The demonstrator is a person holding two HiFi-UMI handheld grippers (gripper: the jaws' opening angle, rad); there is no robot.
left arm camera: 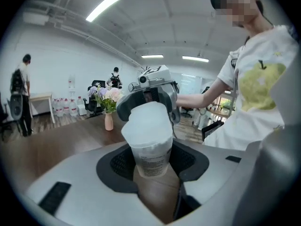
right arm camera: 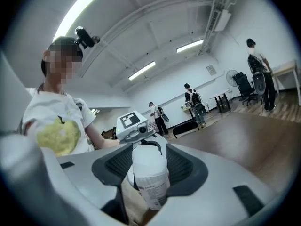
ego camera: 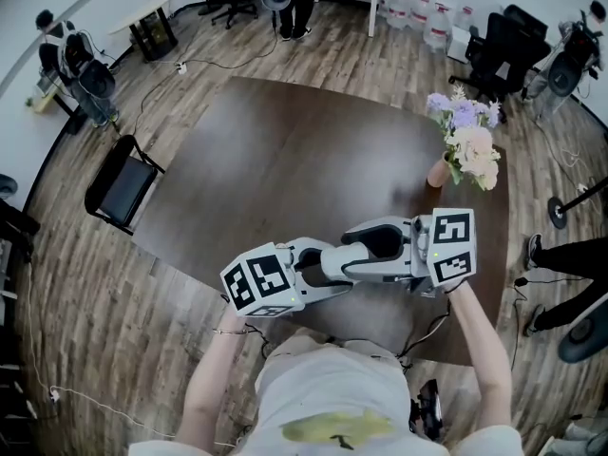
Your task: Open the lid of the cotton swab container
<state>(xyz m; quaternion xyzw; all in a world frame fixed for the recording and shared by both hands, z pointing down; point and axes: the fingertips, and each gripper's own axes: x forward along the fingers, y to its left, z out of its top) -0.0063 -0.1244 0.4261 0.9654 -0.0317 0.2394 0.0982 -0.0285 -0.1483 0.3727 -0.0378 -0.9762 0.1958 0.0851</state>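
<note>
Head view: looks steeply down on a dark brown table (ego camera: 285, 150). Shows left gripper (ego camera: 323, 264) and right gripper (ego camera: 356, 245) meeting nose to nose over the table's near edge, one in each hand. Hides whatever sits between the two noses. Also catches a vase of flowers (ego camera: 464, 150) near the table's right edge, a black chair (ego camera: 122, 186) on the floor just off the left side, and water bottles (ego camera: 418, 8) by the far wall.

Left gripper view: shows the cotton swab container (left arm camera: 150, 157), white and frosted, roughly upright between the left jaws. Grasped on the lower labelled part, with the dark pads tight against both sides. Shows the wider lid (left arm camera: 146, 119) on top, still seated as far as visible. Shows the right gripper coming in from the opposite side, with its dark jaws wrapped round the back of the lid. Shows the vase again on the table behind, at left.

Right gripper view: shows the right jaws clenched on the lid end, pads touching each side, with the printed label hanging below them. Puts the left gripper's marker cube (right arm camera: 134, 122) just behind the container. Shows brown wood under the base; cannot tell whether resting on the table or held just above it. Catches a white shirt with a yellow-green apple print (right arm camera: 59, 133) at left and people standing (right arm camera: 257, 74) far back in the room.
</note>
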